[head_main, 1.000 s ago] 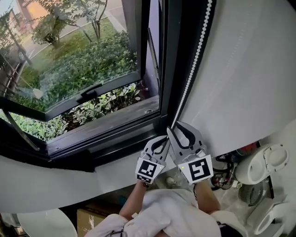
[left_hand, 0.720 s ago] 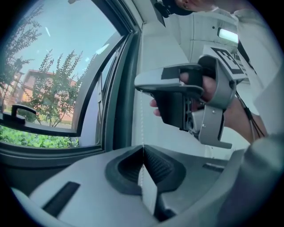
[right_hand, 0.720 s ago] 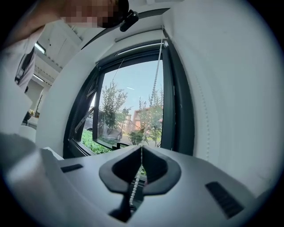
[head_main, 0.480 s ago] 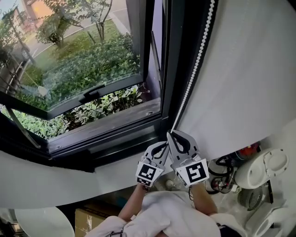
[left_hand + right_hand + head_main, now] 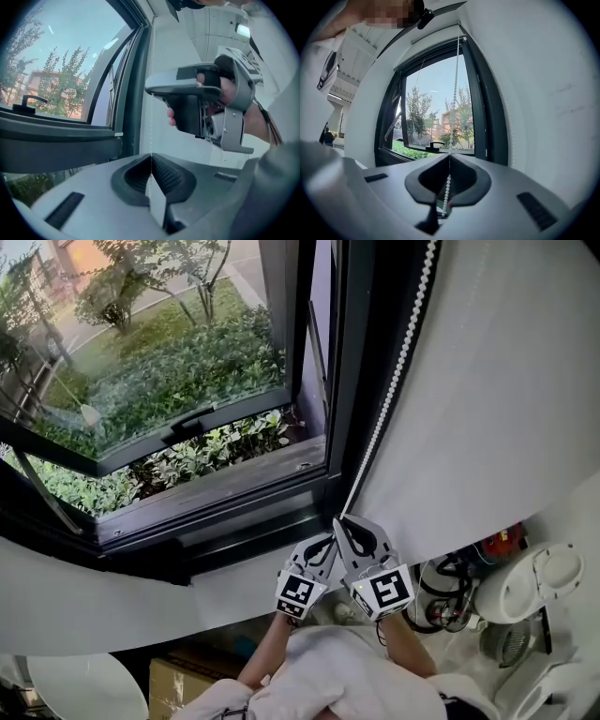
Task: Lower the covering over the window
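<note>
A white bead chain (image 5: 389, 381) hangs down the right side of the dark window frame (image 5: 349, 381). My right gripper (image 5: 339, 521) is shut on the chain's lower end, and in the right gripper view the chain (image 5: 455, 70) runs up from the closed jaws (image 5: 449, 157). My left gripper (image 5: 325, 542) sits just below and to the left of it, jaws shut. In the left gripper view a thin strand of chain (image 5: 151, 126) rises from between them (image 5: 151, 157). The window covering itself is out of view.
The window sash (image 5: 187, 418) is tilted open outward, with green shrubs beyond. A white sill (image 5: 94, 606) runs below the frame. White appliances (image 5: 539, 577), dark cables (image 5: 450, 587) and a cardboard box (image 5: 173, 681) lie on the floor below.
The right gripper's jaws have gone from open to shut on the bead chain. Both grippers have shifted slightly down and left.
</note>
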{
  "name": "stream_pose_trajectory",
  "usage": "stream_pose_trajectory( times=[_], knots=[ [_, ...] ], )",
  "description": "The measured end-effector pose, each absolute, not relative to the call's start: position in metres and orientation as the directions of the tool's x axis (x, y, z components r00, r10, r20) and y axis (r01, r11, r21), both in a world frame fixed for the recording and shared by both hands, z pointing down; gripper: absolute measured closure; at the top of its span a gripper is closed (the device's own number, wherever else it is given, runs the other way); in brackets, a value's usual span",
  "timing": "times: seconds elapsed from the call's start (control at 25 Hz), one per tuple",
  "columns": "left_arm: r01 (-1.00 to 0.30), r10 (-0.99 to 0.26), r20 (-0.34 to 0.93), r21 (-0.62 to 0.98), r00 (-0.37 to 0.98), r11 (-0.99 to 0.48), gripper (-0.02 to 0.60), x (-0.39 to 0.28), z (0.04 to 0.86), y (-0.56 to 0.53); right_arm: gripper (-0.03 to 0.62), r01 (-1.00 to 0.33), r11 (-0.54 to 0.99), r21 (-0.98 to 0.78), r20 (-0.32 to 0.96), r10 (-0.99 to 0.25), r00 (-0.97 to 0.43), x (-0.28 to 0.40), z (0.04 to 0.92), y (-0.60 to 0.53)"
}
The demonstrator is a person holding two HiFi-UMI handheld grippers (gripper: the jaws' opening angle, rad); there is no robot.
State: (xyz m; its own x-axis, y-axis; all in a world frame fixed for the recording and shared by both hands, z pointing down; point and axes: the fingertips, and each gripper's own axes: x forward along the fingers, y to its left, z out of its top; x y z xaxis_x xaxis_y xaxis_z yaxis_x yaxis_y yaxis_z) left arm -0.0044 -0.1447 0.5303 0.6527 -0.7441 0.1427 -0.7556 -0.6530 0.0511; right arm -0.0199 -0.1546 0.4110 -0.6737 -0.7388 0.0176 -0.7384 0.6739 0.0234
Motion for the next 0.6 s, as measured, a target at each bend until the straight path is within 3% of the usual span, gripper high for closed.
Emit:
stream_pose_trajectory(
  times=[0.6],
  knots=[
    [-0.769,-0.738,0.237,0.074,0.632,-0.635,0.551,-0.018,0.570,-0.130,0.597,-0.738,0.673,-0.049,0.113,-0.730,-0.674,-0.018,0.473,-0.145]
  ],
)
